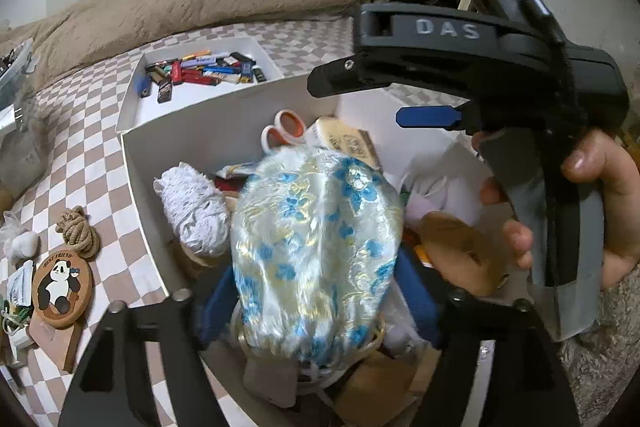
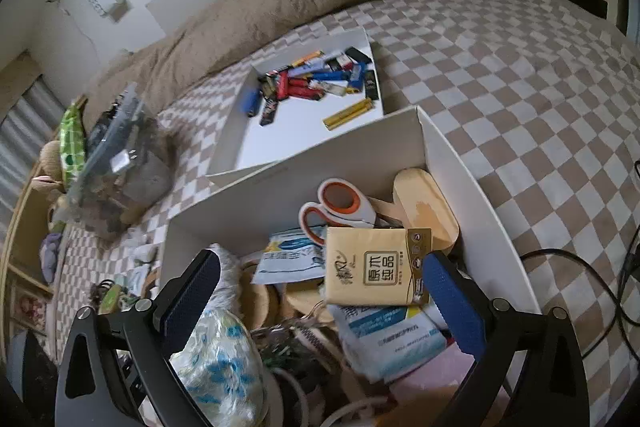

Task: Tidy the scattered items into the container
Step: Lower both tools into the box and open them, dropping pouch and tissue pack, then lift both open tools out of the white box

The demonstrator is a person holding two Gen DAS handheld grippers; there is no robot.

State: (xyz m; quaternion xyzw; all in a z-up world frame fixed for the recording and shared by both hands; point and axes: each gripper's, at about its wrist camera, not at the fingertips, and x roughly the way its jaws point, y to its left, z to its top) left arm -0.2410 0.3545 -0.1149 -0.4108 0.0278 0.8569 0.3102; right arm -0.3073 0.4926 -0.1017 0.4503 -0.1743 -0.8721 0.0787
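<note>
While floral pouch (image 1: 316, 251) hides L fingers' tips, both grippers' fingers spread, released.

The floral pouch (image 1: 316, 251) is shiny satin-like cloth, catching the light, and lies in a smooth matt white cardboard box (image 1: 138, 167) beside a fuzzy white yarn bundle (image 1: 192, 211). The tissue pack (image 2: 376, 267) has a glossy plastic wrap. On the checked cloth bedsheet (image 1: 100, 131) sit rough coiled rope (image 1: 78, 231) and a matt wooden panda plaque (image 1: 60, 287).
</note>
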